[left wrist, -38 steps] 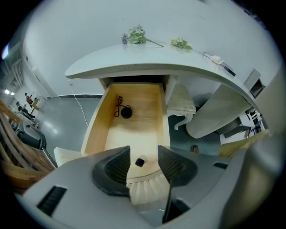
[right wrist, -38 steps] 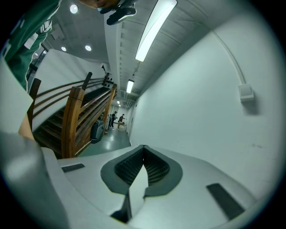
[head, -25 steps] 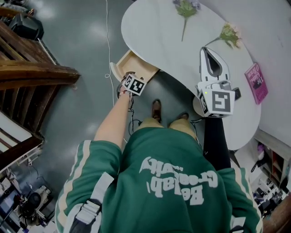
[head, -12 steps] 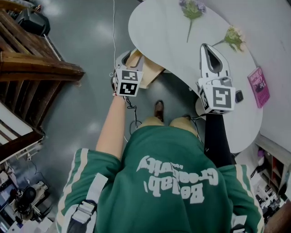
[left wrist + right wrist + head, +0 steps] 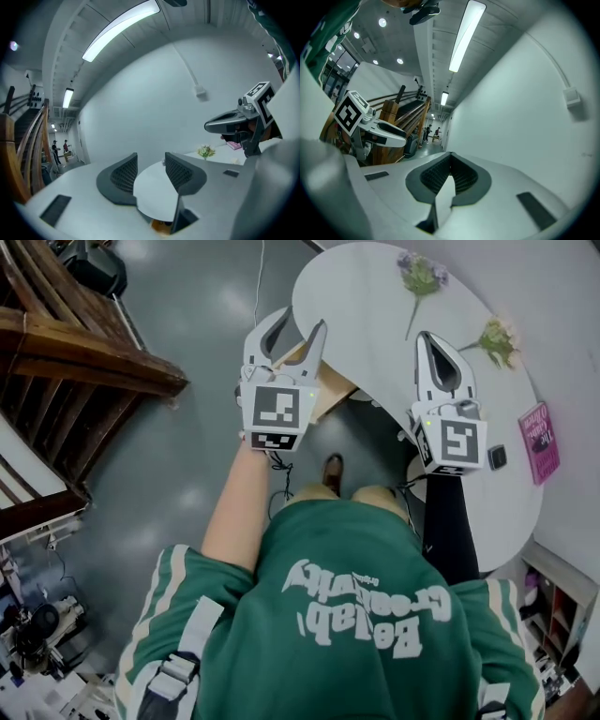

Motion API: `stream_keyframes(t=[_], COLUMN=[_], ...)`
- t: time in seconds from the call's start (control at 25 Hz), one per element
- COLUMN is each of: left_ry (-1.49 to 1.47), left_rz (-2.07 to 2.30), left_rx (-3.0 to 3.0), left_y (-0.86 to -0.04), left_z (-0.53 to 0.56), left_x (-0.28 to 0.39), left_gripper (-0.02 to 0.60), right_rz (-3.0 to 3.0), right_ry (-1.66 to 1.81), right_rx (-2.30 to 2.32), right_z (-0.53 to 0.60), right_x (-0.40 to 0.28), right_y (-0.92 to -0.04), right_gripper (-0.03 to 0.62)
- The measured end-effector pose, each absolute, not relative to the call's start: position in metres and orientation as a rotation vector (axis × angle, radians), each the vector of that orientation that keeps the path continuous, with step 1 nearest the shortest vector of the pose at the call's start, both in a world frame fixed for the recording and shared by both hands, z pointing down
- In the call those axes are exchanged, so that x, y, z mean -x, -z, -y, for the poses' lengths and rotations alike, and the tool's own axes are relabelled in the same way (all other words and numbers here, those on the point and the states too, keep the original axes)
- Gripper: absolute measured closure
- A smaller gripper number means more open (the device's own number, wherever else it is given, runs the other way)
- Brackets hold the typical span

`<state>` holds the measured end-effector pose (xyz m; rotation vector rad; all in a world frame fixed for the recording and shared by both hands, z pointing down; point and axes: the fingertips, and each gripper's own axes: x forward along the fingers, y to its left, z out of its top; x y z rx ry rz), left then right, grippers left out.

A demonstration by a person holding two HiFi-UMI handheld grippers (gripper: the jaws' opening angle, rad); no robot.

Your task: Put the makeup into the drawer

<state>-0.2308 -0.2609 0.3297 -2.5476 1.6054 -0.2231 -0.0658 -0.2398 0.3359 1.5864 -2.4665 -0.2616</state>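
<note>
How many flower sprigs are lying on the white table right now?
2. A purple-flowered sprig lies near the far edge of the white table; a pale yellowish sprig lies right of it, beside the right gripper tip. The gripper could hide others.

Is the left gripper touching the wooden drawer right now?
Apart. The left gripper view shows the left gripper with jaws open on empty air above the white table; the drawer sits below them.

A white table [image 5: 375,324] in the upper right carries a purple flower [image 5: 420,273] at top and a yellow flower [image 5: 497,338] further right. A pink book [image 5: 543,440] and a small black item [image 5: 497,457] lie near the right edge. Wooden stairs [image 5: 84,362] fill the upper left, and a cable [image 5: 260,277] crosses the grey floor [image 5: 187,474].
</note>
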Motion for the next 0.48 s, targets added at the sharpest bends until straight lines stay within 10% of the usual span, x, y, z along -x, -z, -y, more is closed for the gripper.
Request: stream_keyframes(t=[0.24,0.48], left_ry=[0.187,0.151], left_rz=[-1.667,-1.656], left_rx=[2.46,2.467], left_y=[-0.314,-0.306], left_z=[0.258,0.258], left_x=[0.239,0.233], left_gripper=[0.566,0.566], right_rz=[2.482,2.471], right_ry=[0.277,0.282], right_rx=[-1.577,-1.6], right_z=[0.24,0.24], right_x=[0.069,0.062], right_y=[-0.331,-0.327], right_gripper=[0.585,0.585])
